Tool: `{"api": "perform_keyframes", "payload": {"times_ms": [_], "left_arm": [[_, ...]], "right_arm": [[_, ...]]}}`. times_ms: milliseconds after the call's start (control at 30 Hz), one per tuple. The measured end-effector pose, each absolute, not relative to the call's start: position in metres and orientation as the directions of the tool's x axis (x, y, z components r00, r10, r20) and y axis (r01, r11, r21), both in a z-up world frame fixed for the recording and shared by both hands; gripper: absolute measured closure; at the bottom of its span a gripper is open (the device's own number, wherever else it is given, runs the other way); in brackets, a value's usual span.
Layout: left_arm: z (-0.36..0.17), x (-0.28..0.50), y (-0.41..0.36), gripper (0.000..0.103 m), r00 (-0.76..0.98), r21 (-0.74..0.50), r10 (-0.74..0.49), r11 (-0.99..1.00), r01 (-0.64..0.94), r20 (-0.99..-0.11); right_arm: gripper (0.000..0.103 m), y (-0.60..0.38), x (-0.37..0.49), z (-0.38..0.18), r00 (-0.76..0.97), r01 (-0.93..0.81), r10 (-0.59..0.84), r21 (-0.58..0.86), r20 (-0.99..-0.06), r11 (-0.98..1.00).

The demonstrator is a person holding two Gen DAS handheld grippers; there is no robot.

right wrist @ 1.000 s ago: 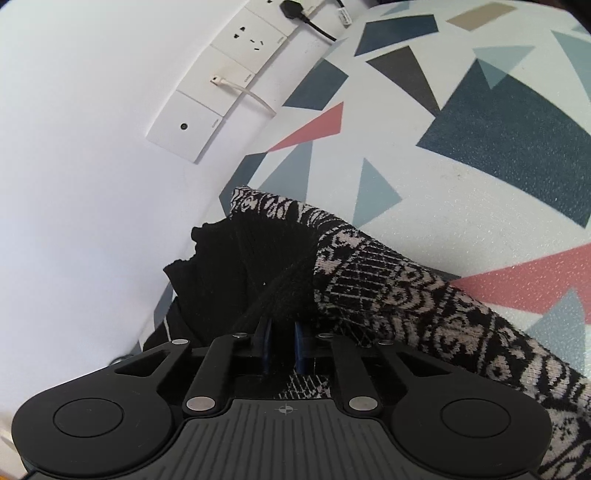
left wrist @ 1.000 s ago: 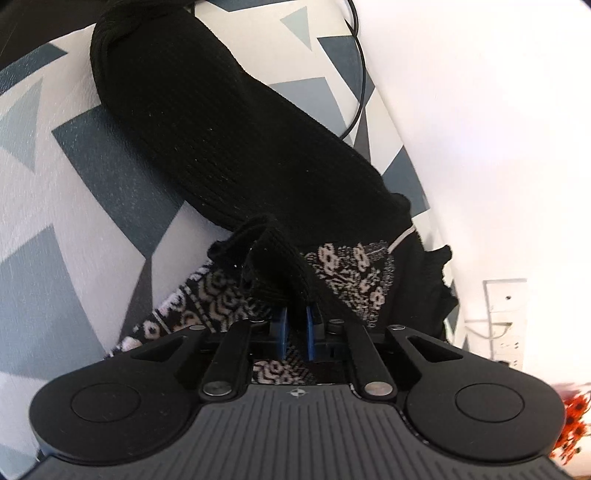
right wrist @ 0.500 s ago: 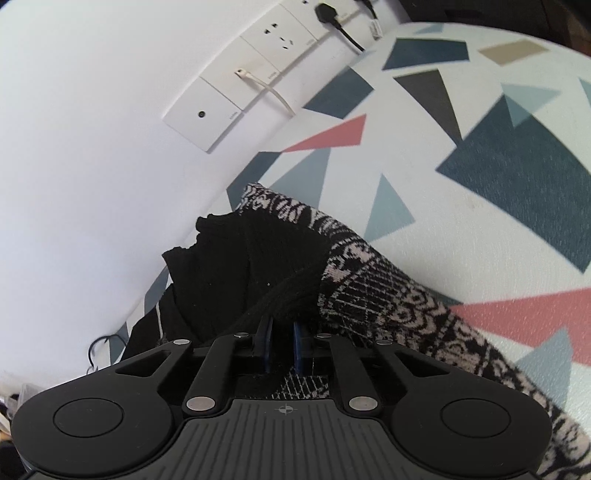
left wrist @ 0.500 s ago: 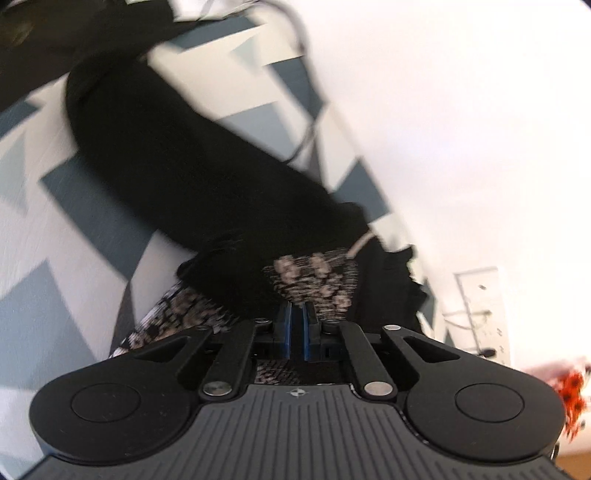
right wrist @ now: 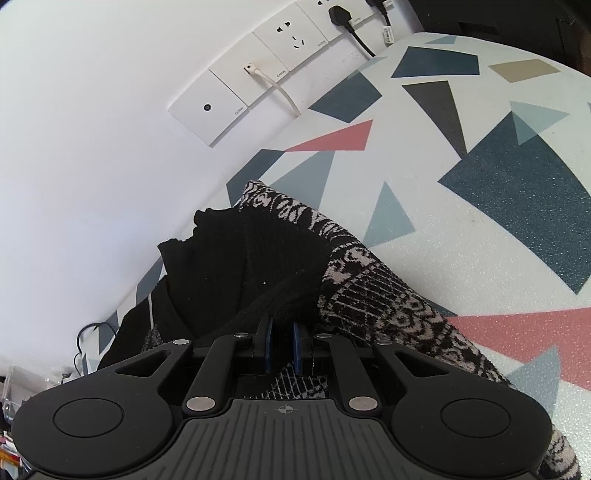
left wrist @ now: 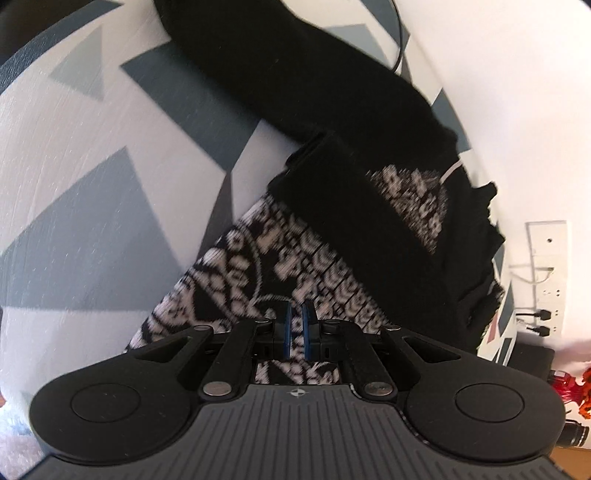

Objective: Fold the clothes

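On the triangle-patterned worktop, against the white wall, lies the black patterned sweater. Left tool hovers over it, fingers slightly parted, holding nothing; right tool pinches its black ribbed edge.

Wall with socket plates and plugged cables closed off the bench's far edge. Black-and-white patterned sweater lay against it. Open patterned bench surface lay right of the sweater; left wrist view showed more beside its black sleeve.
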State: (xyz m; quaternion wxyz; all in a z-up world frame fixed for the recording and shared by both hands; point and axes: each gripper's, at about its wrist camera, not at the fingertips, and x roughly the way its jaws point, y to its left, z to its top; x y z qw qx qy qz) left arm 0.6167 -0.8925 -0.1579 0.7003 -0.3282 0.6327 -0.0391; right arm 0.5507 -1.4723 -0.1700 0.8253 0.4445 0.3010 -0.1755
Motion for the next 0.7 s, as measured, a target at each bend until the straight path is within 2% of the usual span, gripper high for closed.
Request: {"api": "perform_keyframes", "payload": {"times_ms": [267,333,400,433,500,567,667,700], "left_arm": [[-0.166,0.606,-0.895,0.096,0.148,-0.457,-0.433,0.822,-0.34,-0.889],[-0.168,0.607,-0.896,0.091,0.14,-0.446,-0.425,0.827,-0.342,-0.894],[-0.165,0.608,-0.897,0.07,0.154,-0.466,-0.44,0.817,-0.339,-0.885],[-0.164,0.609,-0.897,0.063,0.162,-0.476,-0.448,0.812,-0.338,-0.879],[-0.158,0.611,-0.902,0.039,0.176,-0.461,-0.427,0.831,-0.312,-0.887],[-0.151,0.612,-0.907,0.038,0.189,-0.444,-0.405,0.853,-0.274,-0.895],[-0.141,0.613,-0.913,0.038,0.209,-0.438,-0.398,0.876,-0.203,-0.893],[-0.138,0.614,-0.915,0.037,0.217,-0.434,-0.394,0.883,-0.181,-0.893]], "right_arm": [[0.092,-1.475,0.549,-0.171,0.753,0.563,-0.016,0.631,-0.658,0.533],[0.092,-1.474,0.549,-0.171,0.749,0.567,-0.022,0.624,-0.662,0.537],[0.088,-1.473,0.548,-0.17,0.751,0.572,-0.031,0.626,-0.66,0.53],[0.087,-1.473,0.547,-0.17,0.753,0.573,-0.035,0.628,-0.658,0.527],[0.084,-1.471,0.548,-0.168,0.752,0.573,-0.039,0.624,-0.658,0.532],[0.081,-1.467,0.549,-0.163,0.744,0.577,-0.06,0.595,-0.665,0.559],[0.059,-1.457,0.549,-0.149,0.739,0.58,-0.117,0.538,-0.664,0.611],[0.057,-1.454,0.548,-0.144,0.742,0.576,-0.133,0.524,-0.657,0.628]]}}
